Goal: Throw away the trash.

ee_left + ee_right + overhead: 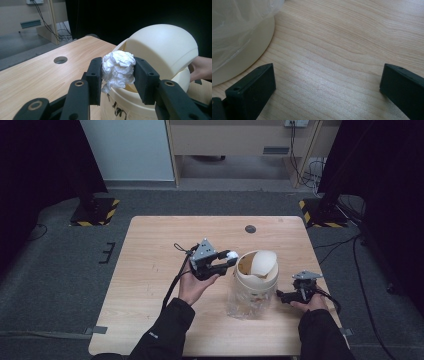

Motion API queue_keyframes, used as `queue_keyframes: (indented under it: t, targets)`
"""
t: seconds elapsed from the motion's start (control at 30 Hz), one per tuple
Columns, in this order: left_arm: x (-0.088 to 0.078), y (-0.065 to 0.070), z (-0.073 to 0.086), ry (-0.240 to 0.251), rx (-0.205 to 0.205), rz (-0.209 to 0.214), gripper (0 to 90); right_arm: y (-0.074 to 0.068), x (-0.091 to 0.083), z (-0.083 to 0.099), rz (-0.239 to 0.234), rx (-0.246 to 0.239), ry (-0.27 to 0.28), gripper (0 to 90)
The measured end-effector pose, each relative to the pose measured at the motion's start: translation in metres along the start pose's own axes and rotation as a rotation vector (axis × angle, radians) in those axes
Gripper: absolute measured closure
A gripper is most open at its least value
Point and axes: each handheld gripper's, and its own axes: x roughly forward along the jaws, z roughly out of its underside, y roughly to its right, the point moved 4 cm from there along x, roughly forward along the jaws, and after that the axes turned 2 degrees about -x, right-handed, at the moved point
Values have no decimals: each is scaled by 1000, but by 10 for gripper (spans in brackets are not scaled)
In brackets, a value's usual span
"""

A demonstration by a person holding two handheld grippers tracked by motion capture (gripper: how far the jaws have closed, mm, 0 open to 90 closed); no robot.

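- two grippers are working over a wooden table (150, 285) in the high view: the left gripper (229, 259) is holding a crumpled white tissue (232, 254) just beside the rim of a cream swing-lid bin (256, 281), while the right gripper (281, 296) is resting low at the bin's other side, near its clear lower wall.
- left gripper view: both black jaws are clamping the crumpled white tissue (118, 68) between them, and it is hanging right at the bin's opening, in front of the tilted domed lid (162, 48).
- right gripper view: the jaws are standing wide apart with bare tabletop (342, 50) between them, gripping nothing; the bin's cream base (242, 57) is sitting just beside one jaw.
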Motion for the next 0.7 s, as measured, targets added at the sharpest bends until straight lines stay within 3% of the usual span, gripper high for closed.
queue_keyframes:
  t: [0.7]
  targets:
    - [23,6,9,-35,2,26,603,0,0,0,-1,-4,-1,5]
